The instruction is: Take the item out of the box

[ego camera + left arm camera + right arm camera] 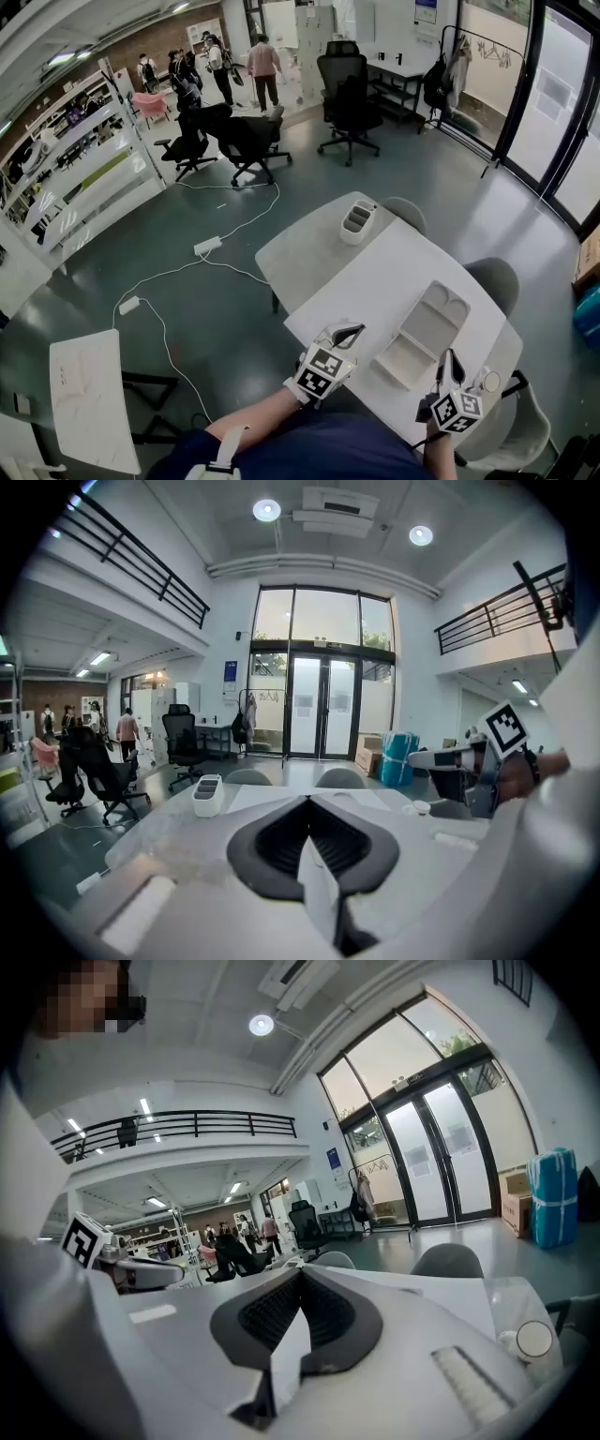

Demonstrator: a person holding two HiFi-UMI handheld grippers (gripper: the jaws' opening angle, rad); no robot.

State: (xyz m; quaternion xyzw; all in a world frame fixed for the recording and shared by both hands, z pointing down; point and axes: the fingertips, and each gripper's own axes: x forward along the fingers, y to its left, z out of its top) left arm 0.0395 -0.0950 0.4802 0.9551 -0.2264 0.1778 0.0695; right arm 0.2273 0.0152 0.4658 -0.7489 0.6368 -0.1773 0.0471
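Squeezed shut on nothing: left gripper [354, 330] and right gripper [450, 358]. Between them, the white box [439, 325] (flat on the table [375, 272]).

The left gripper [308, 808], fingers [277, 841] pressed together, points toward a small white container [207, 795].

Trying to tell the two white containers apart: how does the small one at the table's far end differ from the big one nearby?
The tray is much larger than the organizer. The tray is long and shallow; the organizer is compact, with three slots in a row. On the table, the tray lies at the near end, the organizer by the far edge. Both are white.
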